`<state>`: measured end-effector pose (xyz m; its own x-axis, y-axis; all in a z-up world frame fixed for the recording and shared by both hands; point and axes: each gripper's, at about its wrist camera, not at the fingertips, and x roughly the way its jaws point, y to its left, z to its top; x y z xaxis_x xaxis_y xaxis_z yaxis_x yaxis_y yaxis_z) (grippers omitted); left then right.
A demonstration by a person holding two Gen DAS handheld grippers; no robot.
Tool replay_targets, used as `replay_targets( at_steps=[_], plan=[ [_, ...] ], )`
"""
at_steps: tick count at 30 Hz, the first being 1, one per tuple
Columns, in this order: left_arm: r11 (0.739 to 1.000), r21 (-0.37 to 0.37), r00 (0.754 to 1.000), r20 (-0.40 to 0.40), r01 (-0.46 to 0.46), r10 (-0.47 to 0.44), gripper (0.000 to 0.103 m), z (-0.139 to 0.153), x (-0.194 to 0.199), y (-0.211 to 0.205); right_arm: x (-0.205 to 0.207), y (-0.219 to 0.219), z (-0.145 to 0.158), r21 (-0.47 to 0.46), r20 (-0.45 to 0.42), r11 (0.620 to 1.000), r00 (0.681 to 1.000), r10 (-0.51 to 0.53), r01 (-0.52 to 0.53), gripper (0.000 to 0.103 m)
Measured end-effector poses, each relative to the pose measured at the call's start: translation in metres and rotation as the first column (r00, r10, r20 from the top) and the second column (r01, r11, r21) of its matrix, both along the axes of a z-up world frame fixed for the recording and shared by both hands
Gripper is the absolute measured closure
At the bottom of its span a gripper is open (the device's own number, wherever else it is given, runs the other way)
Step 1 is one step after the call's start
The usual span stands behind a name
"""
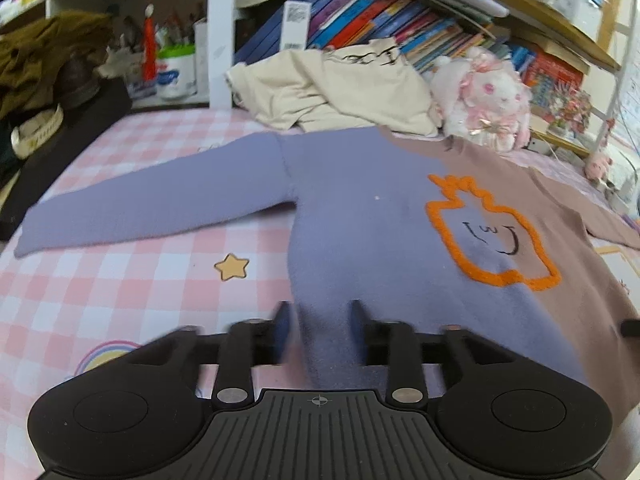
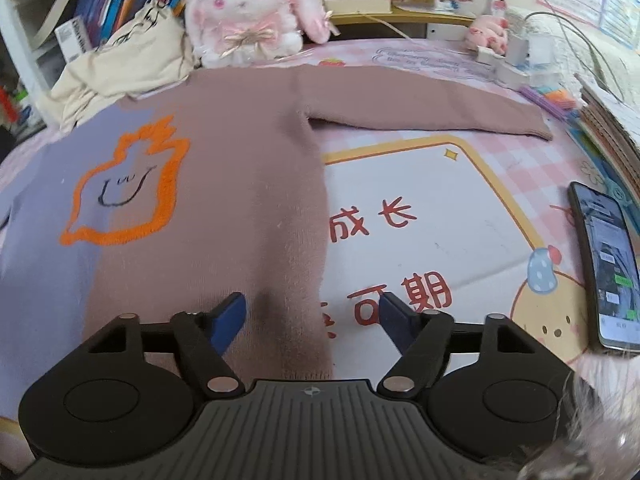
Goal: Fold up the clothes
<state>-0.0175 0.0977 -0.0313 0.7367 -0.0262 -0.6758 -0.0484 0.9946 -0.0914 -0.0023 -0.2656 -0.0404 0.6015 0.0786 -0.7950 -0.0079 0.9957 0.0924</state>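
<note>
A two-tone sweater lies flat on the bed, front up, with an orange outlined figure (image 1: 492,236) on its chest. Its purple half (image 1: 352,208) fills the left wrist view, with the purple sleeve (image 1: 152,204) stretched out to the left. Its brown half (image 2: 240,168) fills the right wrist view, with the brown sleeve (image 2: 424,108) stretched out to the right. My left gripper (image 1: 320,320) is open, its fingers either side of the purple hem edge. My right gripper (image 2: 312,312) is open wide over the brown hem corner.
A pink checked bedsheet (image 1: 120,280) lies under the sweater. A cream garment (image 1: 332,88) and a plush rabbit (image 2: 244,8) sit at the back against bookshelves (image 1: 380,24). A phone (image 2: 604,264) lies at the right, near stacked books (image 2: 600,112).
</note>
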Motion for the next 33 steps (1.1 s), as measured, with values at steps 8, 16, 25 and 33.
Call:
replay_targets(
  at_steps=[8, 16, 25, 33],
  plan=[
    [0.999, 0.004, 0.999, 0.025, 0.042, -0.042, 0.016, 0.005, -0.011, -0.013, -0.005, 0.014, 0.005, 0.009, 0.026, 1.000, 1.000, 0.009, -0.009, 0.012],
    [0.992, 0.080, 0.994, 0.028, 0.100, -0.103, 0.008, 0.007, -0.023, -0.025, -0.008, 0.037, 0.000, -0.011, 0.013, 0.998, 0.998, 0.069, -0.069, 0.010],
    [0.995, 0.080, 0.998, 0.021, 0.063, -0.064, 0.007, 0.007, -0.033, -0.013, -0.011, 0.059, 0.001, -0.075, 0.046, 0.990, 0.992, 0.120, -0.117, 0.002],
    [0.999, 0.042, 1.000, -0.019, 0.010, -0.010, 0.007, 0.002, -0.036, 0.000, -0.017, 0.076, 0.001, -0.122, 0.047, 0.978, 0.984, 0.174, -0.167, 0.001]
  ],
)
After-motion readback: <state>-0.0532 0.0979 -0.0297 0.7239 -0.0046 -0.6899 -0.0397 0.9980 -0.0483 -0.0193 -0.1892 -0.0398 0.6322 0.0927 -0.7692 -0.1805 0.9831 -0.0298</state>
